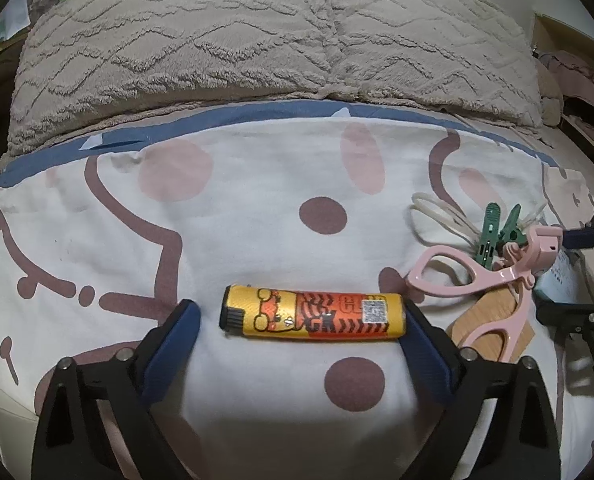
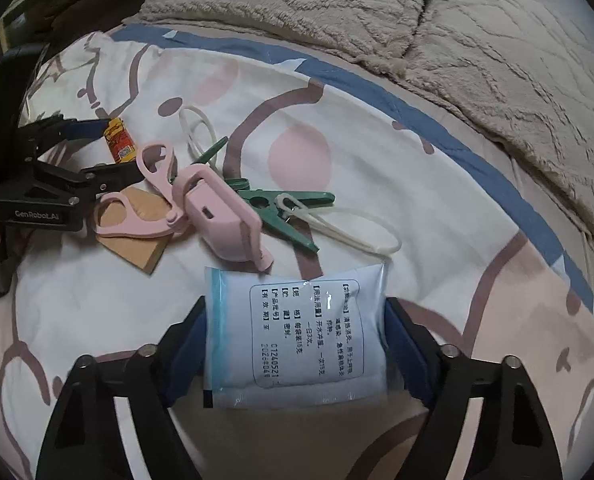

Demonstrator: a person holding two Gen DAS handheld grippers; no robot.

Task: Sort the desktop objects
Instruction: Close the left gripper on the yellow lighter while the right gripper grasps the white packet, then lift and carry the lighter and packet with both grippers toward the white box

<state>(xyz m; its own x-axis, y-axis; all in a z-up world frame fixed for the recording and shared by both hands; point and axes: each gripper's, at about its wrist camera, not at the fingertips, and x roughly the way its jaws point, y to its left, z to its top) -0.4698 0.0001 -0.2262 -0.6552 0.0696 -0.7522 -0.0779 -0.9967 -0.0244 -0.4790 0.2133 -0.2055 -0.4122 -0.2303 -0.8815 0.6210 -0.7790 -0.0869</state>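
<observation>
An orange and yellow lighter (image 1: 313, 315) lies sideways on the patterned bedsheet (image 1: 257, 184). My left gripper (image 1: 301, 320) is open, its blue fingers on either side of the lighter; the right finger touches its end, the left stands a little apart. In the right wrist view the lighter (image 2: 119, 140) shows between the left gripper's fingers. A white and blue sachet (image 2: 297, 332) with printed text lies between the fingers of my right gripper (image 2: 295, 336), which is open around it, both pads close to its edges.
A pink eyelash curler (image 2: 201, 204), green clothespins (image 2: 285, 208), white cable ties (image 2: 353, 228) and a thin wooden piece (image 2: 137, 240) lie in a pile between the grippers. A beige textured blanket (image 1: 277, 40) covers the far side of the bed.
</observation>
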